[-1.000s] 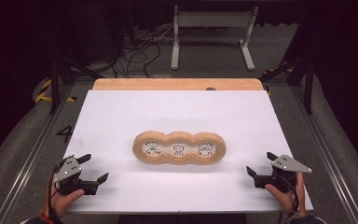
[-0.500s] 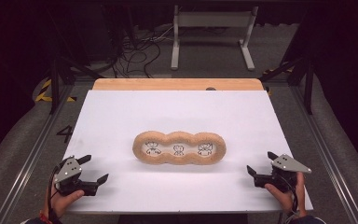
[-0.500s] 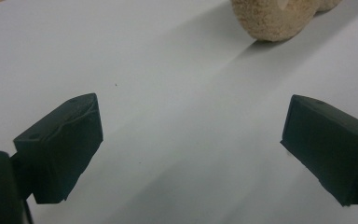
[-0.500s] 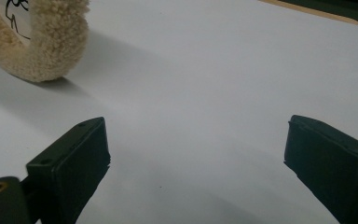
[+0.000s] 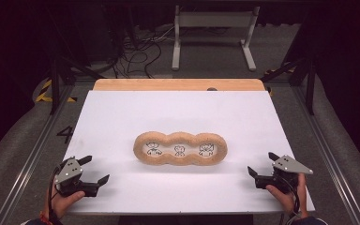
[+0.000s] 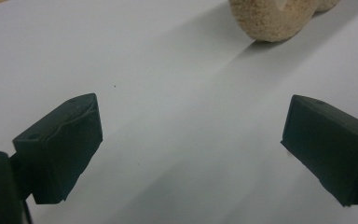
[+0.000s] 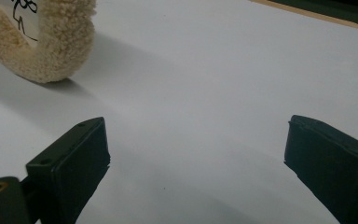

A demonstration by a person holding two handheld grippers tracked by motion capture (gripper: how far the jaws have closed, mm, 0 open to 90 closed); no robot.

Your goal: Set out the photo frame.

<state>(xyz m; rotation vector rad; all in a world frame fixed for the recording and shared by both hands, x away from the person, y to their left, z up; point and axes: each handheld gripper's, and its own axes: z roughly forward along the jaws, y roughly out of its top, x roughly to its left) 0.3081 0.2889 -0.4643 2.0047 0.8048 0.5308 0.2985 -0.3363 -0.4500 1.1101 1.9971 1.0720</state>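
Observation:
A tan fleecy piece (image 5: pixel 180 148) with three round white windows, each bearing a small drawn figure, lies in the middle of the white table (image 5: pixel 178 112). Its end shows in the left gripper view as a fuzzy lobe (image 6: pixel 272 18) and in the right gripper view as a curved fleecy rim (image 7: pixel 51 42). My left gripper (image 5: pixel 93 169) rests open near the front left corner, held by a hand. My right gripper (image 5: pixel 263 164) sits open near the front right corner. Both are well apart from the fleecy piece, with nothing between their jaws.
A wooden board edge (image 5: pixel 178 84) runs along the table's far side. Beyond it on the floor stand a white metal frame (image 5: pixel 213 33) and loose cables (image 5: pixel 136 47). Metal rails (image 5: pixel 337 154) flank the table.

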